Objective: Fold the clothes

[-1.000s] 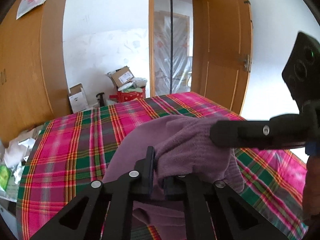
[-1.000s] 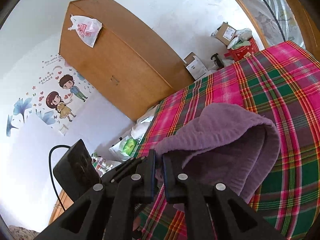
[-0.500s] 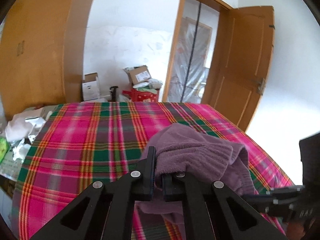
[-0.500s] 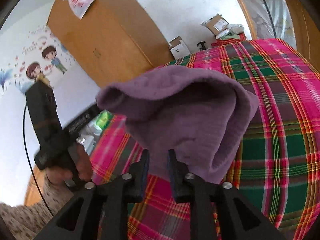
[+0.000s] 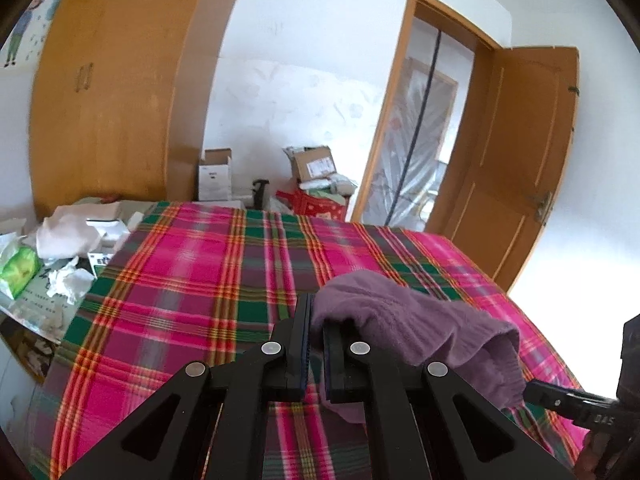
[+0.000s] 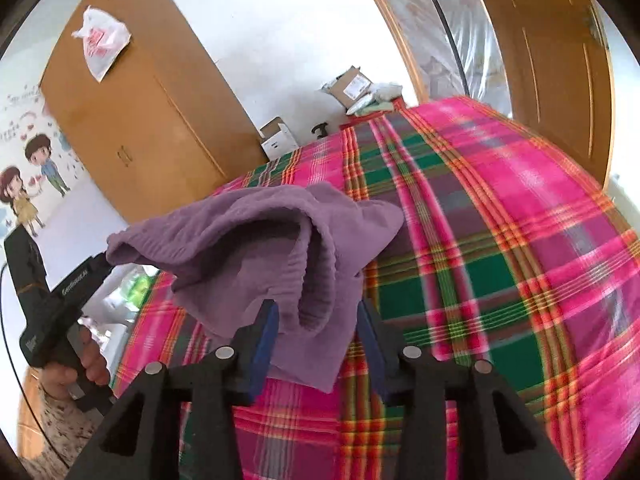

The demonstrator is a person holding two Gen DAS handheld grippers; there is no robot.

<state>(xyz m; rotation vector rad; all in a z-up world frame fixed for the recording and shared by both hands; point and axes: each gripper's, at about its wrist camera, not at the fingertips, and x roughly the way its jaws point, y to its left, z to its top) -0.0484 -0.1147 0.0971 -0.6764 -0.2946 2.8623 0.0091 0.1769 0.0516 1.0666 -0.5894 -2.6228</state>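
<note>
A purple knit garment hangs over the pink and green plaid bed cover. My left gripper is shut on one edge of it. In the right wrist view that gripper holds the garment up by its left corner. My right gripper has its jaws opening. A fold of the garment droops between the blue pads, and they no longer press on it. In the left wrist view the right gripper pokes in at the bottom right, beside the garment's hem.
A wooden wardrobe stands beyond the bed on the left, and an open wooden door on the right. Cardboard boxes sit on the floor past the bed's far end. Papers and bags pile up beside the bed's left edge.
The right jaws have parted and let go of the garment. The left gripper has drawn away sideways with its corner, spreading the cloth. The right gripper has sunk toward the bed.
</note>
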